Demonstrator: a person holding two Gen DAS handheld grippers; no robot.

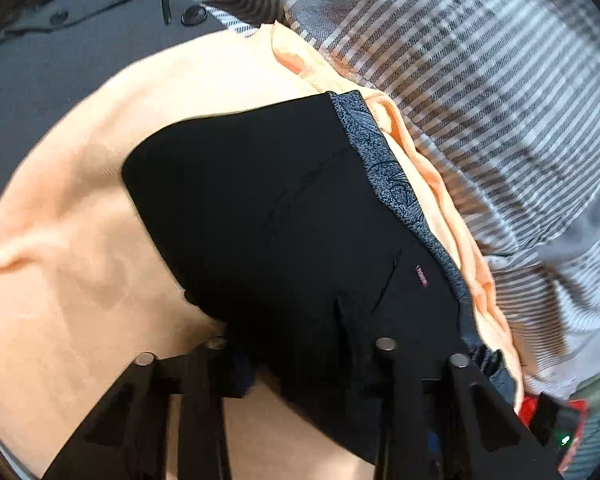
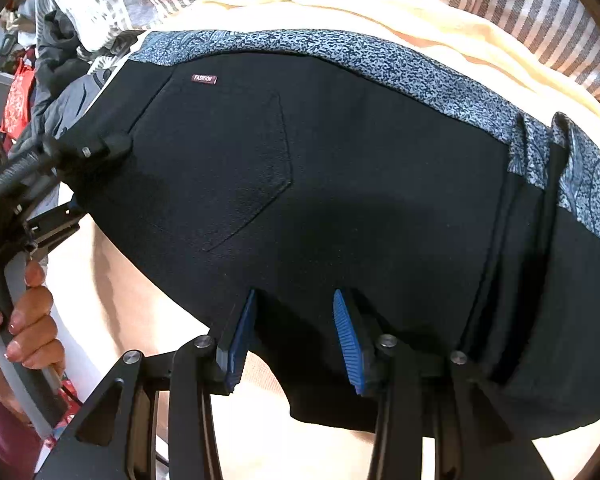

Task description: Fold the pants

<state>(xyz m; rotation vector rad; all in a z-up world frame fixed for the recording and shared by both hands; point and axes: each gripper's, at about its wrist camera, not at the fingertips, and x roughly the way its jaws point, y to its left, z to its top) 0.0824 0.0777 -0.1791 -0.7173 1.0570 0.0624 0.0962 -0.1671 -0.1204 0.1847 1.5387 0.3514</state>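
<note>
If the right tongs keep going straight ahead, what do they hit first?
Most likely the black pants: the right tongs stand open with the fabric directly ahead, apparently already at the blue pads.

Bedroom: striped bedding [image 1: 480, 80], strewn clothes [image 2: 60, 60]

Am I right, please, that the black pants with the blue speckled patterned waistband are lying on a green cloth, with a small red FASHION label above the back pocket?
Not quite: the cloth is not green. The black pants with the blue speckled patterned waistband lie on a peach-orange cloth, as the left wrist view shows. The small red FASHION label does sit above the back pocket.
</note>
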